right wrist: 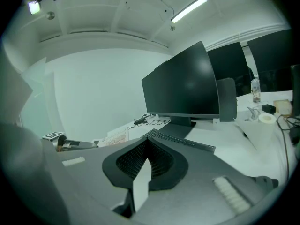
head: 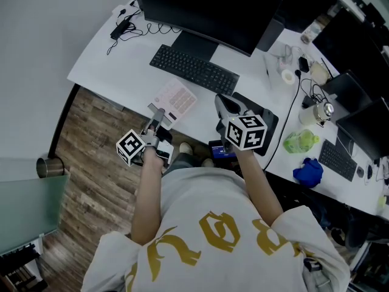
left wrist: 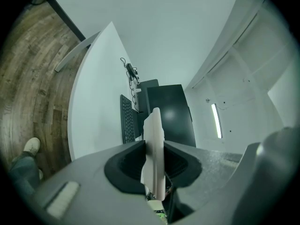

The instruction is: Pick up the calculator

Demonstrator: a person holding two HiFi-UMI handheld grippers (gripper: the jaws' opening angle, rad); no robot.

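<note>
Head view: left gripper (head: 156, 115) hangs at the desk's (head: 103, 56) near edge, jaws pressed together on nothing, as the left gripper view confirms. Right gripper (head: 223, 102), likewise closed and empty, sits over a black mouse pad (head: 268, 121). The calculator (head: 175, 99) lies flat on the desk just beyond the left gripper's tips, near the edge. Judged light, rigid and thin, likely to slide on the smooth top; best taken across its narrow width at the side edges, with jaws opened first. Beyond it, close but apart, a black keyboard (head: 194, 69) limits the far-side approach. Further back stand the monitor (head: 209, 8) and a cabled adapter (head: 120, 28); clutter to the right lies well apart.
</note>
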